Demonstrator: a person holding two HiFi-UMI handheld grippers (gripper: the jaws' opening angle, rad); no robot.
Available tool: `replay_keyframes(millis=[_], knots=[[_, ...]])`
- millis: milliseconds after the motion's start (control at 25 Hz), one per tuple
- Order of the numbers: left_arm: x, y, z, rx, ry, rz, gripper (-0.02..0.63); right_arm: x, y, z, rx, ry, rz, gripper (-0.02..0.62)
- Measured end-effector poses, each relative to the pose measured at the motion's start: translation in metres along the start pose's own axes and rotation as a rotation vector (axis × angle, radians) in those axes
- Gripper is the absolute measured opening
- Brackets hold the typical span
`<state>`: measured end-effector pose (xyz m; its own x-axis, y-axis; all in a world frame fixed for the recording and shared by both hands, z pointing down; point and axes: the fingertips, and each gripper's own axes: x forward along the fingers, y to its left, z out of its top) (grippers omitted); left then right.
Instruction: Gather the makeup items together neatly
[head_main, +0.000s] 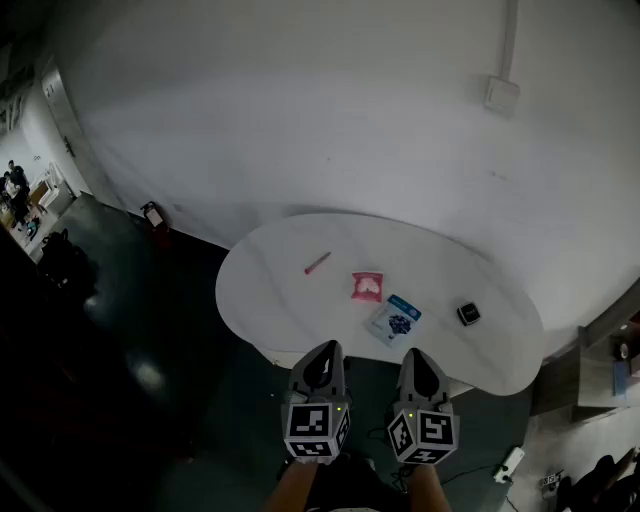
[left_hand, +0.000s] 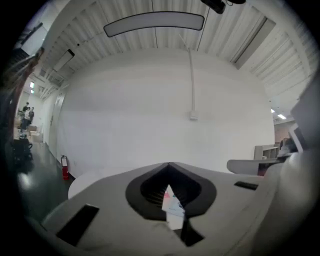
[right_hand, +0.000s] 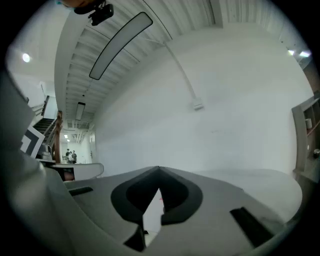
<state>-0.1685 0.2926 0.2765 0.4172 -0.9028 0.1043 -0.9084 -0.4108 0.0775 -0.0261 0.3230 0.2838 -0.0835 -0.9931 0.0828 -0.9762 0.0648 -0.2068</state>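
Four makeup items lie scattered on the white oval table (head_main: 270, 300), well apart from one another, so by my reading the gathering has not begun. A slim pink-red stick (head_main: 317, 263) lies toward the far left. A pink square sachet (head_main: 367, 286) sits near the middle. A white packet with a blue print (head_main: 394, 319) lies just nearer the front edge, and a small black square case (head_main: 468, 313) sits toward the right end.

The left gripper (head_main: 322, 352) and right gripper (head_main: 418, 358) hang side by side just short of the table's near edge, pointing roughly level at the items. Each has its jaws pressed together with nothing between them, which looks like a ready stance before reaching in. The sachet and packet, being close together, seem the natural spot to bring the rest. Beyond the table are a pale wall (head_main: 350, 120) and dark floor (head_main: 130, 380).
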Motion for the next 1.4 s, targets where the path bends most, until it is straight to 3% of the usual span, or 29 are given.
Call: replay_keyframes(millis=[840, 1400], knots=[[0.006, 0.003, -0.001, 0.006, 0.0, 0.027, 0.032, 0.011, 0.001, -0.005, -0.018, 0.009, 0.025, 0.002], [0.004, -0.025, -0.021, 0.015, 0.036, 0.078, 0.032, 0.0, -0.031, -0.013, 0.001, 0.036, 0.075, 0.002]])
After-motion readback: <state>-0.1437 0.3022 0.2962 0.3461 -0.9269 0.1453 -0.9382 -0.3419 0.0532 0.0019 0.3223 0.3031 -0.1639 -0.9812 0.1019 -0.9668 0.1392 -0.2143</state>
